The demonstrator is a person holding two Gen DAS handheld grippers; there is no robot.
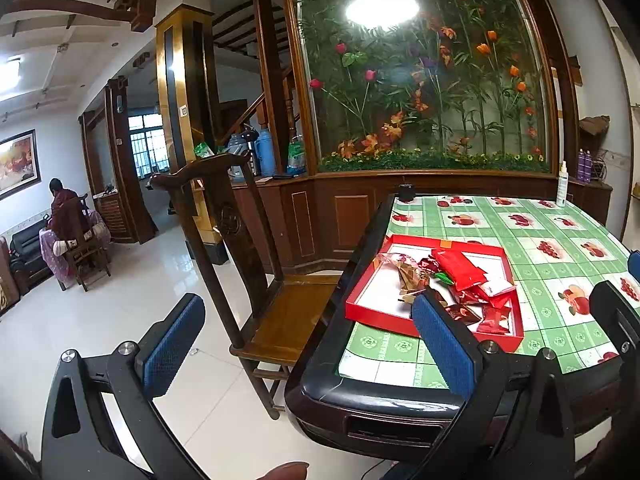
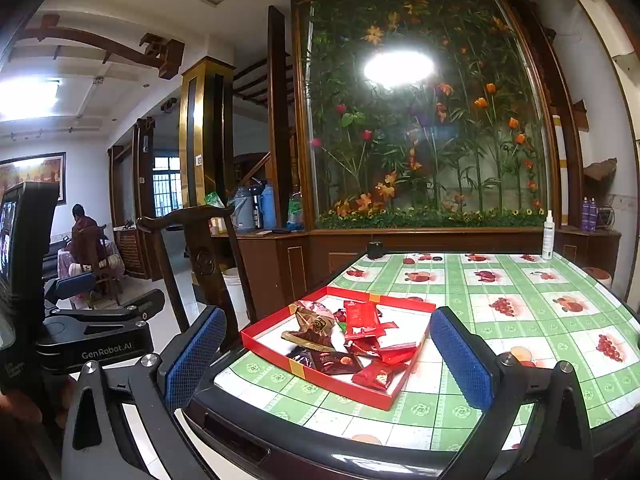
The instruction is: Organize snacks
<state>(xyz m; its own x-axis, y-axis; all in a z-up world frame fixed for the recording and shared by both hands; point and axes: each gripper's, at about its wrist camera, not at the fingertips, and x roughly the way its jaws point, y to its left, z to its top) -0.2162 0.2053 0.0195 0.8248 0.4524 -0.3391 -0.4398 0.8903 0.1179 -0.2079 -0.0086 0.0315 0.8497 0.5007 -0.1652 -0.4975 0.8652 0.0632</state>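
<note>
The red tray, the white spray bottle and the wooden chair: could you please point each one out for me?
red tray (image 2: 316, 377): right wrist view, near rim.
white spray bottle (image 2: 547, 240): right wrist view, body.
wooden chair (image 1: 294, 312): left wrist view, seat.

The left gripper's right finger (image 1: 444, 340) covers the near rim of the red tray (image 1: 384, 312) and part of a dark snack packet (image 1: 464, 314) in the left wrist view. The print on the red packets (image 2: 362, 320) is too small to read. The surface (image 2: 520, 292) runs out of frame at the right and bottom edges. The seated person (image 2: 82, 236) far back is small and blurred. At the far corner stands a dark round thing (image 2: 375, 249), perhaps a cup. The left gripper (image 2: 100, 300), seen from the right wrist, is cut by the left edge.
</note>
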